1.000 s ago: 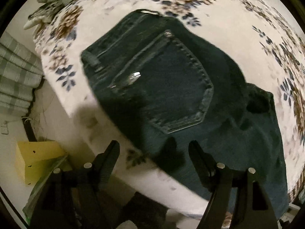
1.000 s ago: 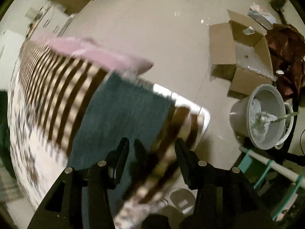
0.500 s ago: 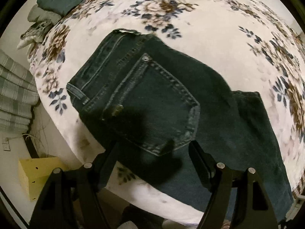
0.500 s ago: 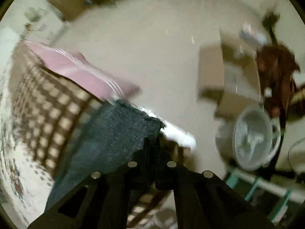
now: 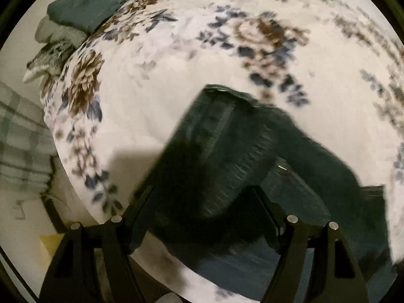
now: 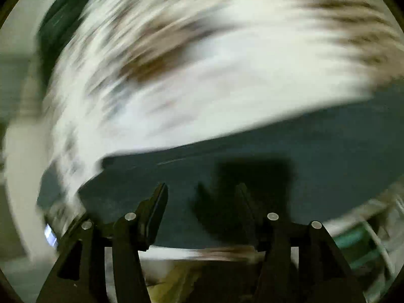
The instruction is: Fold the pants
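My left tongs (image 5: 204,202) point down over the jeans (image 5: 242,156), and their 2 fingers stand wide apart. The dark denim is under them and between them, but I cannot tell if the fingers touch the cloth; they do not press on it. The jeans lie on the bed (image 5: 181,80), on a white cover with brown and blue flowers. In the left view they are in the near right part of the bed, and the waist end points to the far side. One part of the cloth lies over another, so there is a fold in the middle, and a small metal rivet (image 5: 281,168) shines at the right of this fold. This view is blurred.

At the far left corner of the bed there is a pile of folded clothes (image 5: 83,12), dark green on top. Left of the bed I see a checked cloth (image 5: 20,136).

My right tongs (image 6: 202,197) have just been opening, and now their fingers are apart, about half wide. Nothing is pressed between them. Below them is a flat dark part of the jeans (image 6: 290,146), with the shadow of the tongs on it. The flower cover (image 6: 202,75) is beyond it. The right view is very blurred, so I cannot tell small things there.
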Available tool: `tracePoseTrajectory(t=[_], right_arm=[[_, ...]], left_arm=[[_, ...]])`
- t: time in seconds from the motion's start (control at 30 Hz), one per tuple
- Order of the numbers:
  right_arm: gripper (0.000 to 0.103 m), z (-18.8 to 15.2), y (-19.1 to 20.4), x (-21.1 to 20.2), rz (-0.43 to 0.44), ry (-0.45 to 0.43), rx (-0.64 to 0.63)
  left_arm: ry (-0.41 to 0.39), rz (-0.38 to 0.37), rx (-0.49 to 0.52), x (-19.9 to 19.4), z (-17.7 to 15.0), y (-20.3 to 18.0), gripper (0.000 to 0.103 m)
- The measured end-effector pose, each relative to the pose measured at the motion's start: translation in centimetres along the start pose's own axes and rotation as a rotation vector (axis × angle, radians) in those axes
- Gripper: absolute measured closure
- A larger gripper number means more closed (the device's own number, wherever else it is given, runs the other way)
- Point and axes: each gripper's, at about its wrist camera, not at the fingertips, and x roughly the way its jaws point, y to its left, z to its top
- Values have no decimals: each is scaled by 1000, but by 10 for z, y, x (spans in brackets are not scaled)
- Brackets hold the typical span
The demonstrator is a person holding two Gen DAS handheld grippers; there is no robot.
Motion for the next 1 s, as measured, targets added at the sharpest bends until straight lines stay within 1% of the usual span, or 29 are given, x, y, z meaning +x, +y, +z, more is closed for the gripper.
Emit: tracePoseTrajectory(t=[0.03, 0.07, 0.13, 0.17, 0.2, 0.23, 0.27, 0.3, 0.33, 0.37, 0.4, 0.43, 0.5, 0.6, 0.63, 0.67, 0.7, 0.73, 0.77, 0.8, 0.83, 0.87, 0.9, 0.93, 0.97, 1.0], right_arm=[[45, 7, 31, 24, 40, 39, -51], [45, 14, 57, 48, 82, 80, -81], [45, 26, 93, 89, 126, 149, -74], [45, 35, 103, 107, 135, 191, -53], [45, 46, 109, 124, 137, 223, -16], [45, 50, 112, 133, 141, 240, 9], [45, 53, 115, 146, 146, 273, 30], [45, 58, 117, 160, 121, 309, 57], [48, 58, 116, 164, 100, 312, 78], [59, 54, 125, 167, 91, 293, 86], [87, 56, 127, 166, 39, 268, 67], [90, 56, 127, 162, 14, 254, 60], [92, 60, 125, 151, 20, 209, 73], [93, 61, 125, 140, 5, 149, 48], [94, 66, 127, 140, 0, 141, 38], [99, 69, 132, 144, -6, 131, 35], [102, 77, 129, 141, -33, 100, 32], [101, 82, 128, 139, -54, 84, 19], [99, 84, 125, 135, -43, 74, 18], [85, 84, 113, 122, 14, 74, 39], [52, 81, 105, 115, 35, 72, 50], [42, 73, 93, 100, 49, 49, 60], [40, 64, 80, 86, 59, 15, 70], [38, 51, 56, 65, 54, -16, 87], [38, 43, 42, 56, 46, -24, 99], [38, 28, 13, 40, 27, -42, 135]], left_arm=[[25, -4, 9, 11, 3, 5, 30], [45, -10, 9, 18, 4, 10, 27], [70, -42, -9, 30, 5, 23, 25], [76, -68, -22, 34, 5, 29, 23], [77, -89, -32, 36, 5, 34, 22], [74, -103, -39, 38, 4, 39, 19], [73, -97, -42, 40, 4, 43, 14], [76, -102, -51, 42, 4, 46, 13], [84, -104, -67, 45, 4, 52, 13], [88, -102, -80, 47, 5, 58, 13], [95, -109, -98, 50, 6, 65, 13], [104, -124, -112, 52, 7, 70, 13], [113, -145, -125, 53, 7, 76, 13], [103, -130, -74, 51, 6, 73, 13], [106, -126, -68, 50, 7, 75, 13], [108, -125, -63, 49, 7, 76, 13], [108, -121, -56, 46, 8, 76, 13], [101, -111, -46, 39, 9, 75, 13], [87, -105, -33, 30, 9, 73, 14], [70, -97, -14, 21, 8, 70, 14], [48, -91, 11, 10, 5, 64, 14], [34, -89, 34, 0, 2, 57, 14], [25, -88, 58, -9, -1, 48, 14], [20, -91, 84, -19, -7, 37, 14], [19, -102, 104, -26, -12, 26, 14], [20, -126, 133, -34, -20, 9, 14]])
